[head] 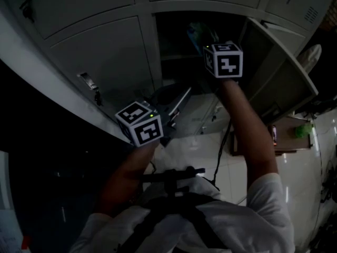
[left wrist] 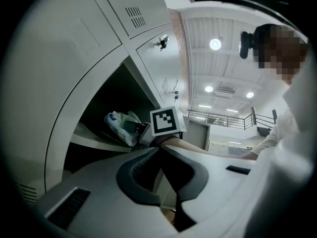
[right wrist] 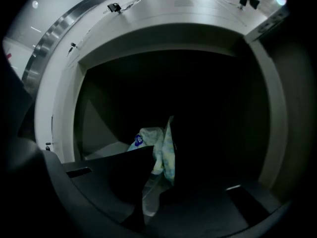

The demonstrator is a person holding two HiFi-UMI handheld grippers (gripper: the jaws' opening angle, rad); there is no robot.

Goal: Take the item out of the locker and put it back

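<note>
The item is a crumpled white, blue and green plastic bag (right wrist: 161,148). My right gripper (right wrist: 152,185) is shut on its lower part and holds it in the dark mouth of the open locker (head: 158,16). From the left gripper view the bag (left wrist: 119,125) hangs just over the locker's shelf (left wrist: 94,144), with the right gripper (left wrist: 141,132) behind it. In the head view the bag (head: 198,33) shows faintly beyond the right gripper (head: 210,46). My left gripper (head: 167,114) is lower, in front of the lockers, shut and empty (left wrist: 161,150).
The locker's door (head: 279,73) stands swung open to the right. Closed locker doors with latches (head: 90,84) are to the left and above. A low stand (head: 287,136) with a can and something green sits on the floor at right. A cable (head: 221,152) runs along the tiles.
</note>
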